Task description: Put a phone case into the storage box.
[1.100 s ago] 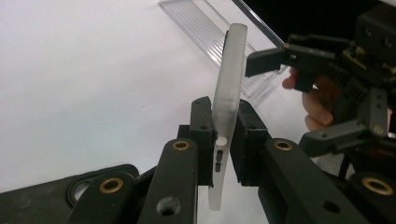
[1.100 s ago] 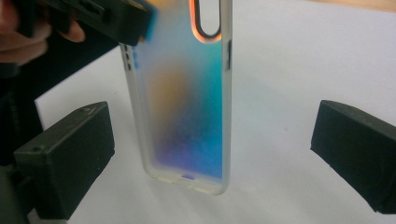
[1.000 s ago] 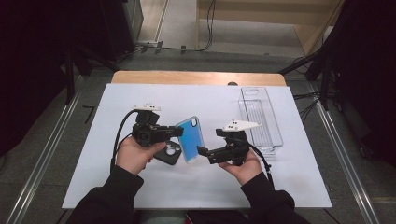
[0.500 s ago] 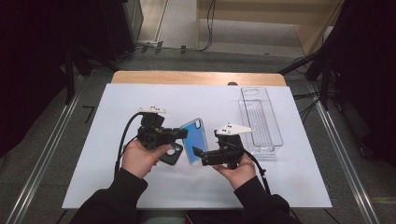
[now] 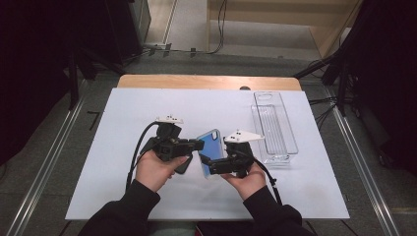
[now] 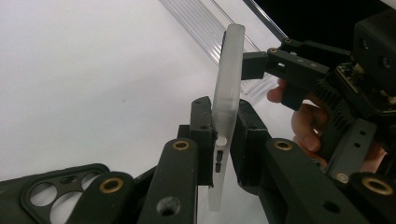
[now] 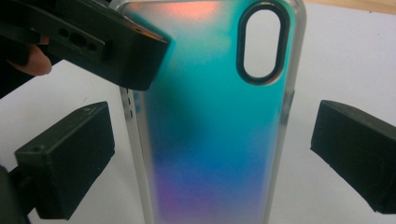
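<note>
Both hands come in from the near edge with wrists bent inward, so the two grippers face each other over the white counter (image 5: 123,113). The left gripper (image 6: 223,140) pinches the thin edge of the blue phone case (image 5: 212,147) and holds it up off the counter – smooth, shiny, frosted at the rim, with an oval camera hole. The right gripper (image 7: 212,154) has its jaws spread wide on both sides of the case, not touching it, while a black phone case (image 6: 56,191) lies flat under the left hand and a clear plastic tray (image 5: 275,128) sits nearby.

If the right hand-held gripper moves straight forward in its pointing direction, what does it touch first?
Most likely the blue phone case, which stands between the open jaws of the right hand-held gripper; the left hand-held gripper clamps its edge.
</note>
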A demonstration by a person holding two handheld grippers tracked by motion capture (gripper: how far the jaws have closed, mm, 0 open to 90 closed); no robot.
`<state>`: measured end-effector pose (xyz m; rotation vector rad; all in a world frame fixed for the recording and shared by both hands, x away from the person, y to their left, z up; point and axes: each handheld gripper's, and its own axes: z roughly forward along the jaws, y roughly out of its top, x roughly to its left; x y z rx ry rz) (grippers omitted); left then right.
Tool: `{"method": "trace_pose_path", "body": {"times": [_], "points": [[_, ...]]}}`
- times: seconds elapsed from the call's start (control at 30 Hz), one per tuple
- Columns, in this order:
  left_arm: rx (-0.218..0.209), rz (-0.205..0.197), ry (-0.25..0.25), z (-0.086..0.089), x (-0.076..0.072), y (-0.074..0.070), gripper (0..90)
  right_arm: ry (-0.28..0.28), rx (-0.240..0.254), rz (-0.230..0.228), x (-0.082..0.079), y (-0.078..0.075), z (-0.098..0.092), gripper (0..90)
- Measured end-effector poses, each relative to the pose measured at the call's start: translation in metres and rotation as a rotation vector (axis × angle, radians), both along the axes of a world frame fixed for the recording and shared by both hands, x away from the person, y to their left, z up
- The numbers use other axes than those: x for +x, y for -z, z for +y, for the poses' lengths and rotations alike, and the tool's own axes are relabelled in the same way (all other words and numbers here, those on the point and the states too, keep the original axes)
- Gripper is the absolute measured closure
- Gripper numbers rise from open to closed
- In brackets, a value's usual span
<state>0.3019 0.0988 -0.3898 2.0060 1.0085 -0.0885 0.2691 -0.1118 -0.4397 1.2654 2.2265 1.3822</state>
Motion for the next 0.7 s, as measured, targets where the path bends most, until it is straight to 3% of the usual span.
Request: {"method": "trace_pose_path", "body": {"times": [0.03, 0.3, 0.4, 0.7], "points": [[0.005, -0.003, 0.001, -0.0006, -0.0004, 0.0002, 81.4, -0.001, 0.001, -0.001, 0.0, 0.0002, 0.0001, 4.4], [0.008, 0.0, 0.008, -0.005, -0.0025, 0.0006, 81.4, -0.005, -0.009, 0.005, 0.0008, 0.0028, 0.0047, 4.9], [0.004, -0.001, 0.011, -0.0054, -0.0027, 0.0006, 81.3, -0.004, -0.013, -0.01, -0.0001, 0.0025, 0.0053, 13.2], [-0.012, 0.0, 0.02, -0.0041, -0.0018, 0.0008, 80.6, -0.009, -0.02, -0.024, -0.0002, 0.0005, 0.0043, 15.7]]}}
